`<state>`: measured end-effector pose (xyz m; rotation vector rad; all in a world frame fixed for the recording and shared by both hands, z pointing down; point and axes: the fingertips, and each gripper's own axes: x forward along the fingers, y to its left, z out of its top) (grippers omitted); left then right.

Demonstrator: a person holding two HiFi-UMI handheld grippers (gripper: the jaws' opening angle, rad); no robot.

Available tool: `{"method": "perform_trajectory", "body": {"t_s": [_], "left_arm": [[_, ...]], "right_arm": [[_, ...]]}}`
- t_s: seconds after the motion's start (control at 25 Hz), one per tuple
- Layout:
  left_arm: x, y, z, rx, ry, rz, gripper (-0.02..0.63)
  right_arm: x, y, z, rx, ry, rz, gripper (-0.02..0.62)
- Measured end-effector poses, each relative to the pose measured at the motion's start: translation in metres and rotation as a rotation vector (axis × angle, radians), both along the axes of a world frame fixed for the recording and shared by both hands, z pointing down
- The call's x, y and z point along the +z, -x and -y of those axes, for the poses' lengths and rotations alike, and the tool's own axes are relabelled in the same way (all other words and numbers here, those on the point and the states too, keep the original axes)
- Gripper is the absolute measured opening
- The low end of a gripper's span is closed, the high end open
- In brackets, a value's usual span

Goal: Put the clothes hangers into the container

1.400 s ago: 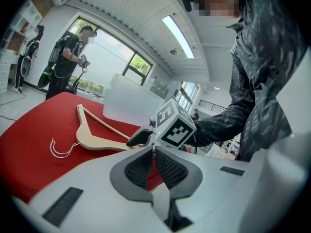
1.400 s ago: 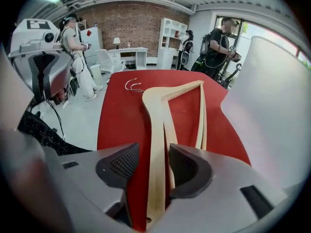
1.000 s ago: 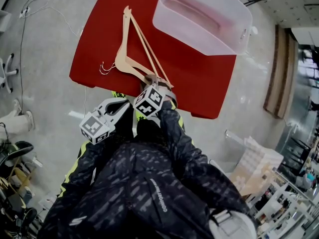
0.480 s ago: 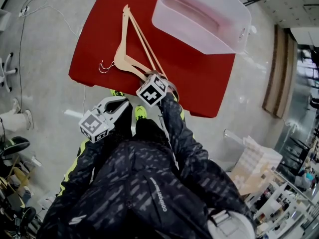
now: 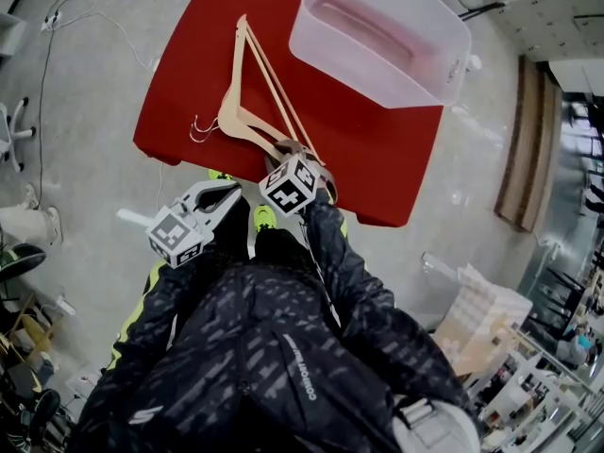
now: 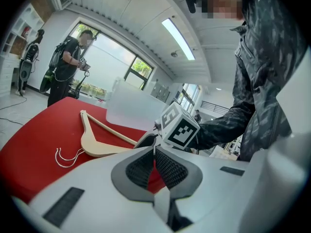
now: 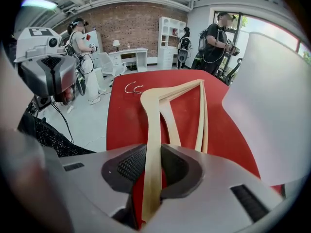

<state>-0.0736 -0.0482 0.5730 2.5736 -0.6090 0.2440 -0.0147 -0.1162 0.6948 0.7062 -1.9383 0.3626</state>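
Observation:
Two wooden hangers (image 5: 247,111) lie stacked on the red table (image 5: 377,159), their wire hooks (image 5: 198,128) pointing to the table's left edge. My right gripper (image 5: 296,151) is at their near end, and its pads press on one arm of a hanger (image 7: 153,130), which runs between the jaws. The clear plastic container (image 5: 377,36) stands at the table's far right and rises just right of that gripper (image 7: 272,106). Off the near table edge, my left gripper (image 5: 223,196) hangs with its pads together and nothing between them (image 6: 154,159). In the left gripper view the hangers (image 6: 99,142) lie ahead on the left.
The table's near edge (image 5: 283,192) runs just under both grippers. Cables (image 5: 57,26) trail on the floor to the left. People (image 7: 216,42) stand beyond the table's far end, near a white desk (image 7: 127,57) and shelves (image 7: 167,35).
Almost nothing differs. My right gripper has shifted slightly at the hangers' near end and still has the wooden arm between its jaws. The left gripper keeps its place.

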Motion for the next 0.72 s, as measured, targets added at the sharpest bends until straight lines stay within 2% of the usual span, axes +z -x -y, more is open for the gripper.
{"method": "perform_trajectory", "body": {"t_s": [0.28, 0.72], "left_arm": [[-0.007, -0.004, -0.004, -0.008, -0.020, -0.001, 0.012], [-0.039, -0.016, -0.014, -0.010, -0.084, 0.005, 0.012]], "right_arm": [[-0.018, 0.000, -0.007, 0.004, -0.049, 0.032, 0.098], [-0.097, -0.011, -0.007, -0.003, -0.157, 0.079, 0.098]]}}
